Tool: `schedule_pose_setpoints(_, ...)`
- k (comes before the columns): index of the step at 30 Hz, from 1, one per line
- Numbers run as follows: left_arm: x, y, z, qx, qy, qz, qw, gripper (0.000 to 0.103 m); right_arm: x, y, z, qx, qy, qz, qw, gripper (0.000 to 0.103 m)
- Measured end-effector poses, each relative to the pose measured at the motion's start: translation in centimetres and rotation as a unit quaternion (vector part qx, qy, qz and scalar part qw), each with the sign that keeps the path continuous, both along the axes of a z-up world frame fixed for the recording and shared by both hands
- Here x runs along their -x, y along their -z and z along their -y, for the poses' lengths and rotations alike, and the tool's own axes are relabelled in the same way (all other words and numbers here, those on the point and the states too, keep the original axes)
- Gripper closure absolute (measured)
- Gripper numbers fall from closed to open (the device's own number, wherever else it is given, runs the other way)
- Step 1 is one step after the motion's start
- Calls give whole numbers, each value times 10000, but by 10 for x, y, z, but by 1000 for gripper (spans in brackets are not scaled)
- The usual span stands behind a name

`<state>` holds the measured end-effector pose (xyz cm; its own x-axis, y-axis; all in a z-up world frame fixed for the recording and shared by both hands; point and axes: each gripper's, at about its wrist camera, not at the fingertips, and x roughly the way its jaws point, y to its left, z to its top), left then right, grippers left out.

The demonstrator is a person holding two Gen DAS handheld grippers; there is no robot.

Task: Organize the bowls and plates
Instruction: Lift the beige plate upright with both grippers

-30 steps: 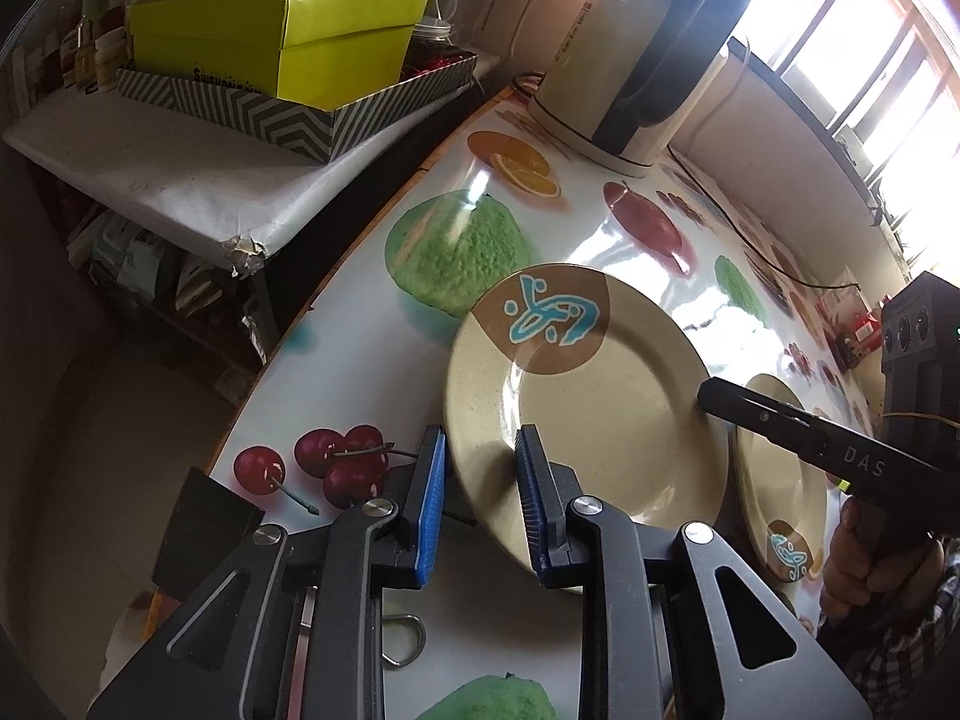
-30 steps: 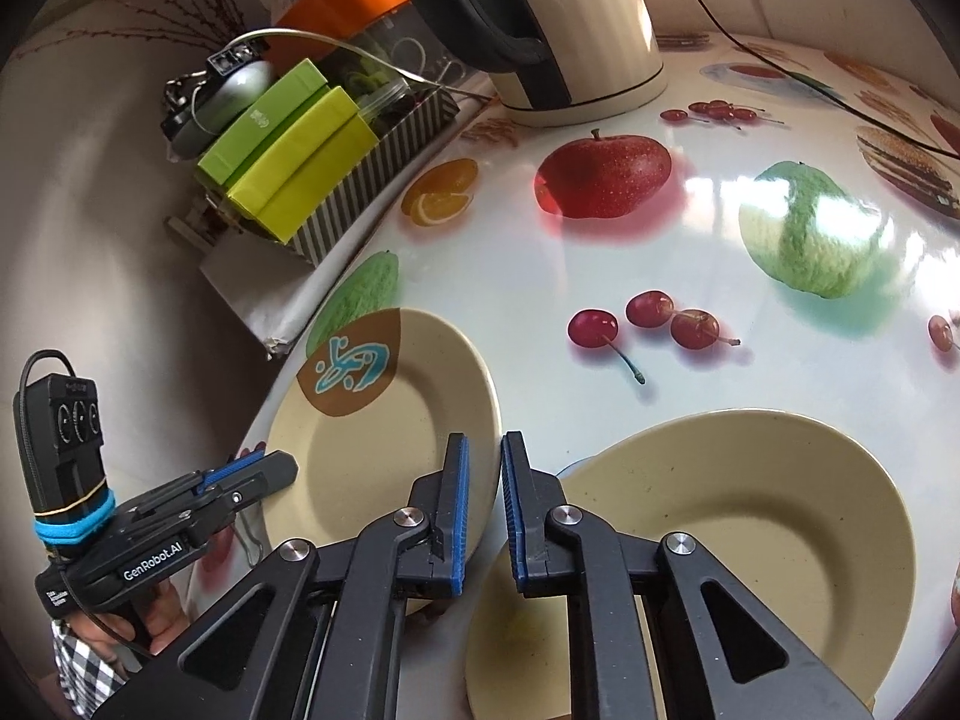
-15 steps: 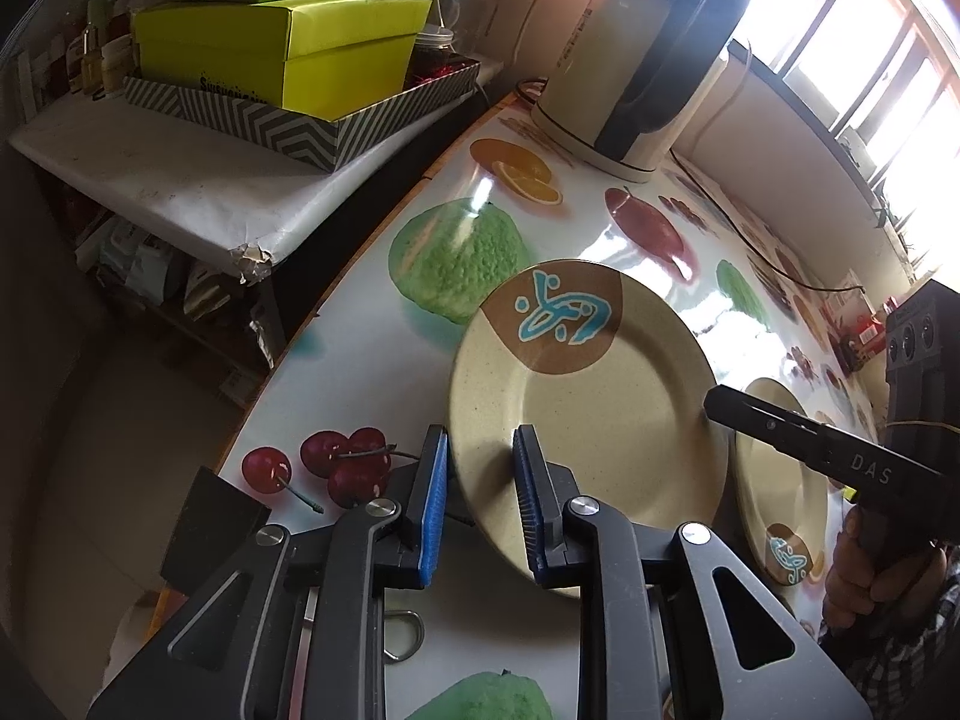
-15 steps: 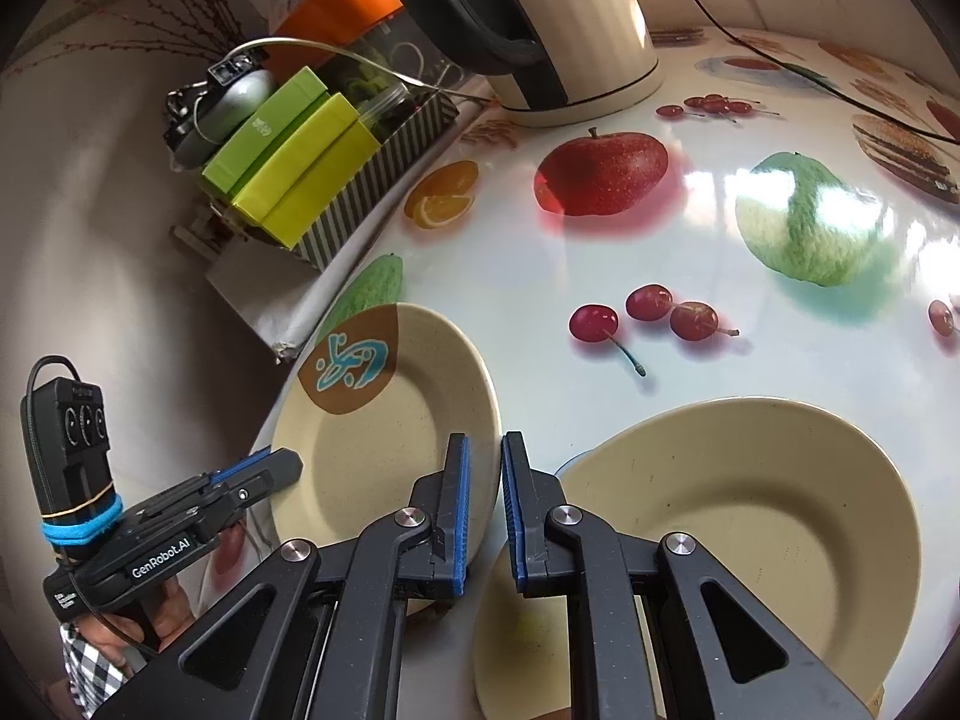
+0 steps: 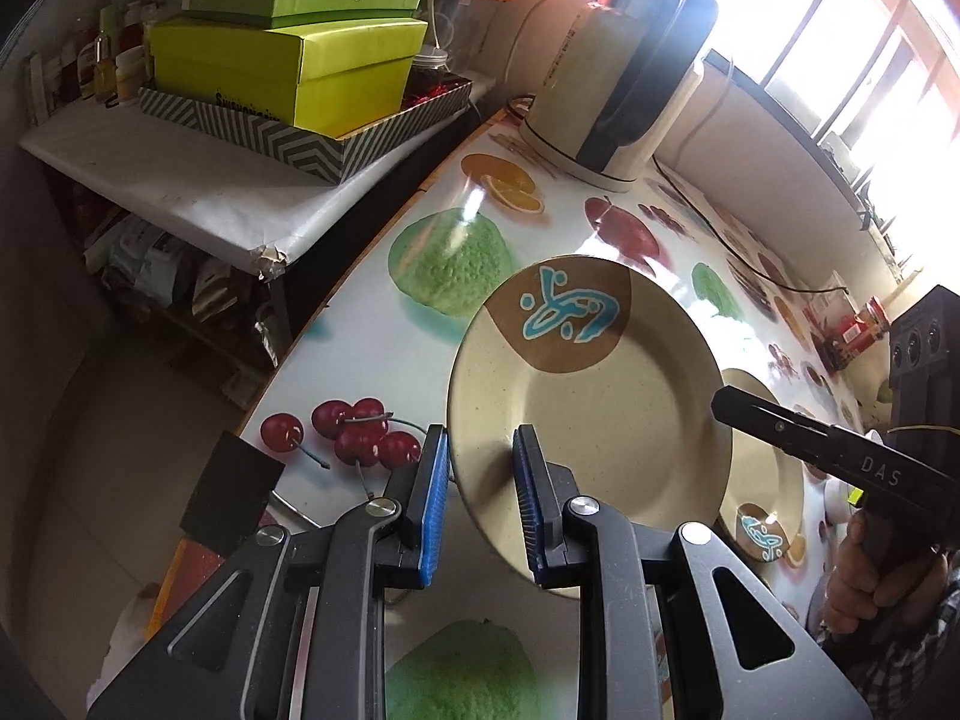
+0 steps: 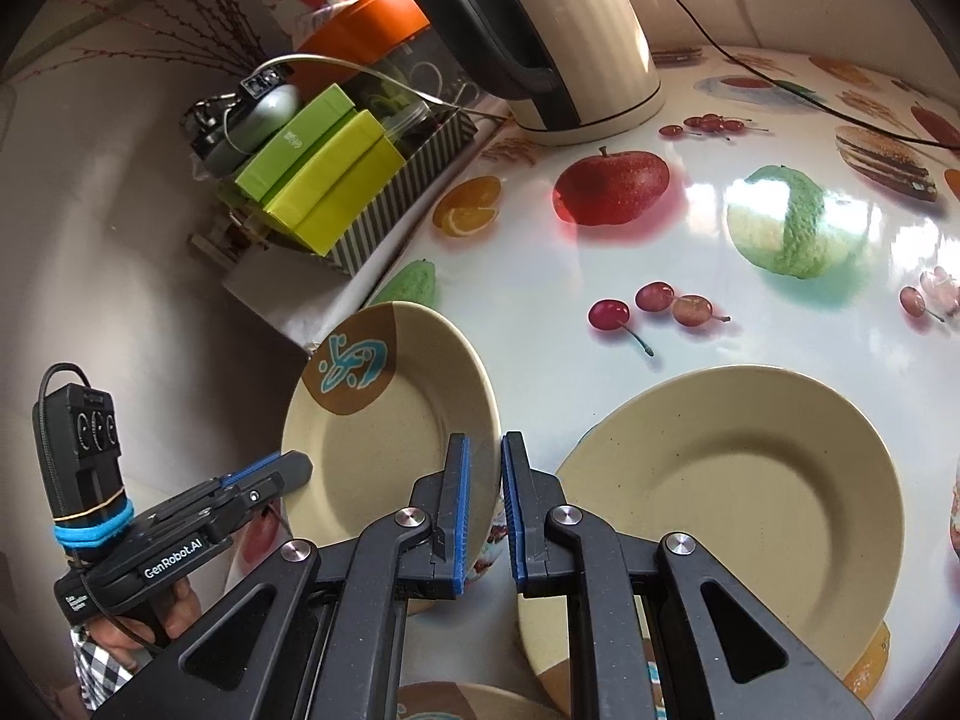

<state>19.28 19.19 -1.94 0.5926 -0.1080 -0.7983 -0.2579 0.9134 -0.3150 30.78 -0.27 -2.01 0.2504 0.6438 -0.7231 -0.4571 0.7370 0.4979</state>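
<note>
On a glossy desk (image 6: 540, 300) printed with fruit pictures, two beige plates were in play. The left claw (image 5: 477, 498) was clamped on the near rim of one plate (image 5: 600, 420), which bore a brown patch with a blue squiggle on its far side. The right claw (image 6: 480, 498) pinched the opposite rim of that same plate, its blue pads nearly together, so the plate was held between both and tilted near the desk's edge. A second beige plate (image 6: 738, 492) lay flat on the desk just beside the right claw, partly hidden behind its black arms. A cream kettle (image 5: 612, 102) with a black handle stood at the far side of the desk, well apart from the plates, with a dark cord trailing past it. Beyond the desk's edge, a side shelf (image 5: 180, 180) carried a striped tray (image 5: 336, 150) stacked with green boxes (image 5: 300, 72). A person's hand (image 5: 864, 576) gripped the right claw's handle.
</note>
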Motion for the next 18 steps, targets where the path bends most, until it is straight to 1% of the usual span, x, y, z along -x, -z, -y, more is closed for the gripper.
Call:
schedule_pose_setpoints(10, 22, -12, 17, 10, 128, 111, 9999, 81, 29, -16, 20, -50, 139, 122, 9998, 92)
schedule_pose_setpoints(18, 41, -15, 36, 41, 307, 132, 9994, 81, 59, -23, 43, -90, 296, 165, 9994, 92)
